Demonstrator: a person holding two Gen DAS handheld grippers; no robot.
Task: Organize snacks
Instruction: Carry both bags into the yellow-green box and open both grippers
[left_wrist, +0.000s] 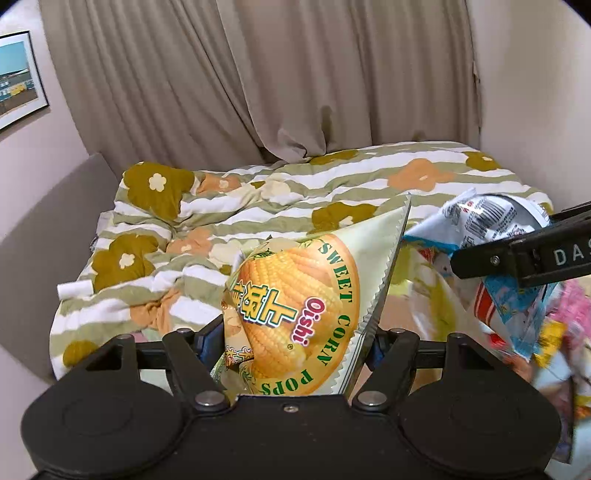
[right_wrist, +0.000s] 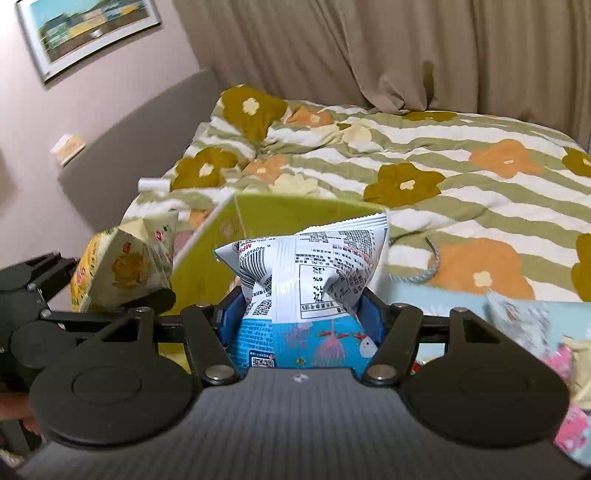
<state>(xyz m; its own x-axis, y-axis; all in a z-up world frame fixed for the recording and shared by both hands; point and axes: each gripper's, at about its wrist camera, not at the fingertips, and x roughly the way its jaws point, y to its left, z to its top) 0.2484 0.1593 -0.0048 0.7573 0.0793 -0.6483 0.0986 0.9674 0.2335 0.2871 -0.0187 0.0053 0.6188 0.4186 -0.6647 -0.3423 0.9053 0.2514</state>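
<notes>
Aloft, left claw (left_wrist: 299, 343) clamps the corn pops bag (left_wrist: 295, 314), right claw (right_wrist: 301, 325) the blue-white packet (right_wrist: 306, 280), over the bed's edge.

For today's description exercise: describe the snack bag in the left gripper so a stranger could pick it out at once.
Start at the bed with the flowered, striped quilt. In front of it, the left gripper is shut on a snack bag. Unlike the blue-and-white packet in the right gripper, it is pale green with a yellow corn cob and the words Sweet Corn Pops.

corn pops bags: one (left_wrist: 295, 314); gripped
blue-and-white snack bags: one (right_wrist: 310, 291); gripped
grippers: two, left (left_wrist: 299, 343); right (right_wrist: 301, 325)
framed pictures: one (right_wrist: 88, 33)
loose snack packets: several, blurred; uncountable
</notes>
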